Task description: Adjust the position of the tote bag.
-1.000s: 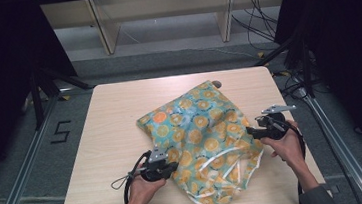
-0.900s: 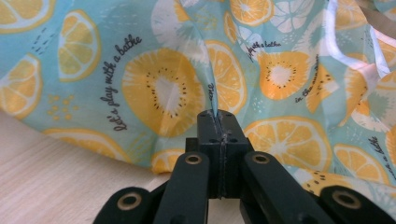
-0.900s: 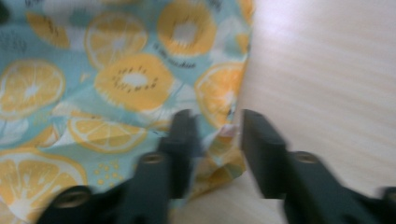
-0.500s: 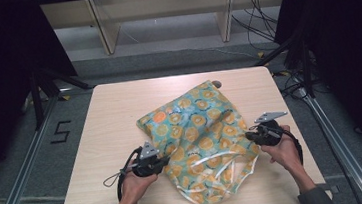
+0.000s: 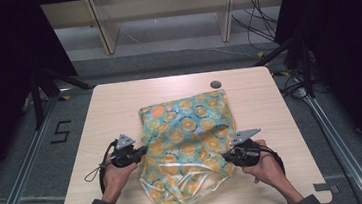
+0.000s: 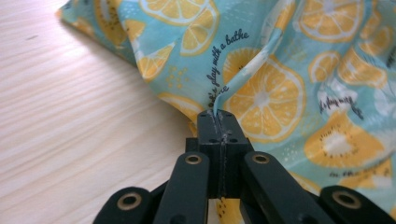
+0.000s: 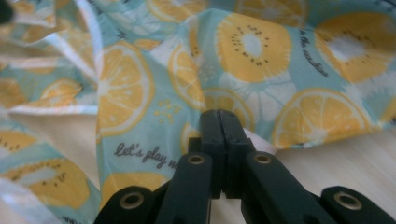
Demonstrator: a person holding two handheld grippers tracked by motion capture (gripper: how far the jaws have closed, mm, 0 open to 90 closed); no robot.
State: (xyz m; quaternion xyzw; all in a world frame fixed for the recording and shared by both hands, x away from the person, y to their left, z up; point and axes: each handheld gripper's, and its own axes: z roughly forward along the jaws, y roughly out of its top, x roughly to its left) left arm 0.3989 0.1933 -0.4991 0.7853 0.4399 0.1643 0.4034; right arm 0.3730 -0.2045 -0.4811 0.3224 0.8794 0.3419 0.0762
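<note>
Since the earlier high view both hands have drifted toward the lower edge, and the right gripper [image 5: 230, 156] has just been closing, cloth between its fingers. Now the fruit-print cloth [image 5: 188, 141] lies mid-frame on the worktop [image 5: 114, 103], rumpled, its lower part still bunched and folded over. The left gripper [image 5: 142, 150] pinches the cloth's left edge, a fold clamped tight in the fingers [image 6: 209, 135]; the right fingers [image 7: 229, 135] sit pressed together on the cloth's right edge. So both grips look secured. What's left, I'd judge: pull the edges apart and lay the sheet flat.
</note>
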